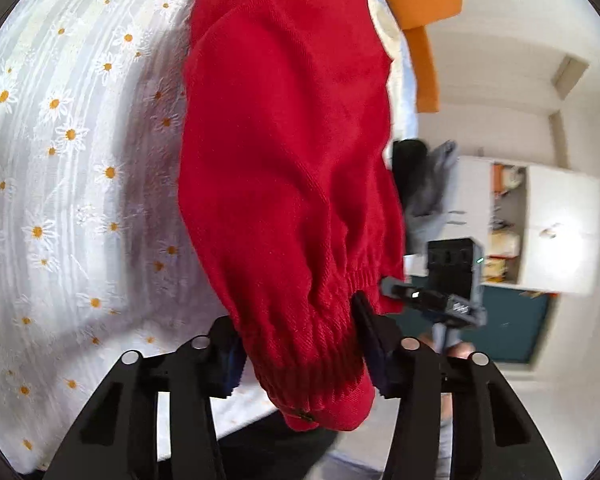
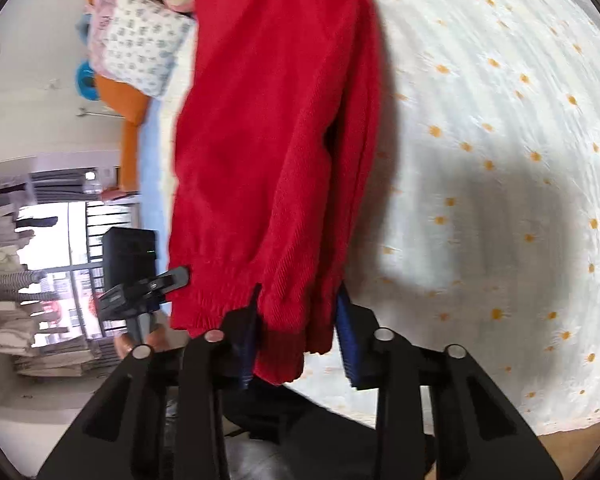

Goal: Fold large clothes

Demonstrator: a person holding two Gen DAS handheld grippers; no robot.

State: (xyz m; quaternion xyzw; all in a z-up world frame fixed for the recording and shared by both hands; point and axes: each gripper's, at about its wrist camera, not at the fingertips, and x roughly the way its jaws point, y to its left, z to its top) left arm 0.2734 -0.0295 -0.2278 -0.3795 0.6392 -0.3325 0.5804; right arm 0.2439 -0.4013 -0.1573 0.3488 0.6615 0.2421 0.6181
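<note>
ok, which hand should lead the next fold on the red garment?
Left, probably. The left gripper has the red garment with its ribbed hem filling the jaws pad to pad. The right gripper pinches only a narrower corner, cloth barely reaching its outer pad. Both hold it above the daisy sheet.

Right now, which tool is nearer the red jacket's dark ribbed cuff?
Right. The right tool has the cuff between its fingers; the left tool grips the hem's far end.
</note>
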